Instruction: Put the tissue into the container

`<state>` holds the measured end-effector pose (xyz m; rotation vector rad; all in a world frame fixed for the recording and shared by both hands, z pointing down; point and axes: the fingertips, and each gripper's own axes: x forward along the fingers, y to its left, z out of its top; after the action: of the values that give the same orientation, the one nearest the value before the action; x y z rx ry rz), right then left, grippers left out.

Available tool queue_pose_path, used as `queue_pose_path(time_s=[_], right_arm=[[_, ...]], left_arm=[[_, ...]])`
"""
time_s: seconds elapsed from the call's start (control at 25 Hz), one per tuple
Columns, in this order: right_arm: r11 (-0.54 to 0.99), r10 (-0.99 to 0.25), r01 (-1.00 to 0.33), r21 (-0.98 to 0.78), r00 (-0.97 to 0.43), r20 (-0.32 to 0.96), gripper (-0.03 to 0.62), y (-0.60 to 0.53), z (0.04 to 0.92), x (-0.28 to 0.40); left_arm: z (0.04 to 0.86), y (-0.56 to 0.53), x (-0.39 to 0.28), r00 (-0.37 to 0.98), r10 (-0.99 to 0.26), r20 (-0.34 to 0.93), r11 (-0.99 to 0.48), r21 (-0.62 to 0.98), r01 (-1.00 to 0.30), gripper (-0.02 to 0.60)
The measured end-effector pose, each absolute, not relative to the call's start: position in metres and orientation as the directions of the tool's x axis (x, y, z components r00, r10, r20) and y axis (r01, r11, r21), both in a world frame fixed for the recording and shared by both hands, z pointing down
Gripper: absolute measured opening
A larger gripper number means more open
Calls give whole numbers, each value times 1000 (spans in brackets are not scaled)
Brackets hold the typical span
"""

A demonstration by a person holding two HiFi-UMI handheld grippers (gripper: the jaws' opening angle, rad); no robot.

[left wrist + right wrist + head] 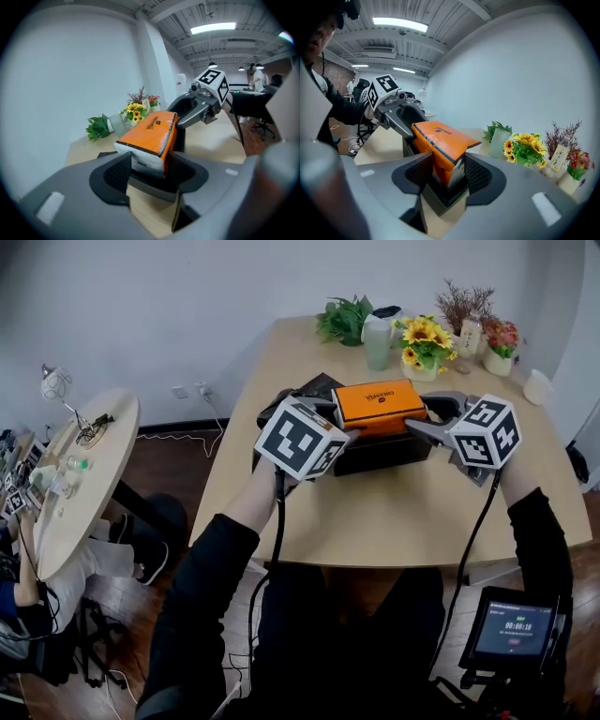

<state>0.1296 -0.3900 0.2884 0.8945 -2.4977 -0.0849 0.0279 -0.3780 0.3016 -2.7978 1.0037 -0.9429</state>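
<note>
An orange tissue pack (380, 406) hangs level just above an open black container (380, 454) in the middle of the wooden table (394, 521). My left gripper (343, 426) is shut on the pack's left end and my right gripper (419, 427) is shut on its right end. In the left gripper view the tissue pack (151, 136) sits between the pads of the left gripper (147, 169), with the right gripper (199, 107) at its far end. In the right gripper view the tissue pack (439, 140) is pinched by the right gripper (447, 174), with the left gripper (396, 112) beyond it.
At the table's far edge stand a leafy plant (342, 320), a pale green cup (378, 341), a sunflower pot (427, 345) and more flower vases (500, 345). A round side table (80, 474) with small things is at the left. A screen (514, 629) sits at the lower right.
</note>
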Motion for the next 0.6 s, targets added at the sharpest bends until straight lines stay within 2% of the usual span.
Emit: queue_pose_path(time_s=[0.36, 0.6], right_arm=[[781, -615, -590, 206, -665, 423, 209, -391, 291, 131], [785, -605, -593, 179, -670, 430, 209, -393, 293, 133]], left_arm=[[301, -379, 29, 591, -588, 552, -787, -223, -575, 222], [306, -381, 31, 617, -537, 575, -809, -143, -571, 222]])
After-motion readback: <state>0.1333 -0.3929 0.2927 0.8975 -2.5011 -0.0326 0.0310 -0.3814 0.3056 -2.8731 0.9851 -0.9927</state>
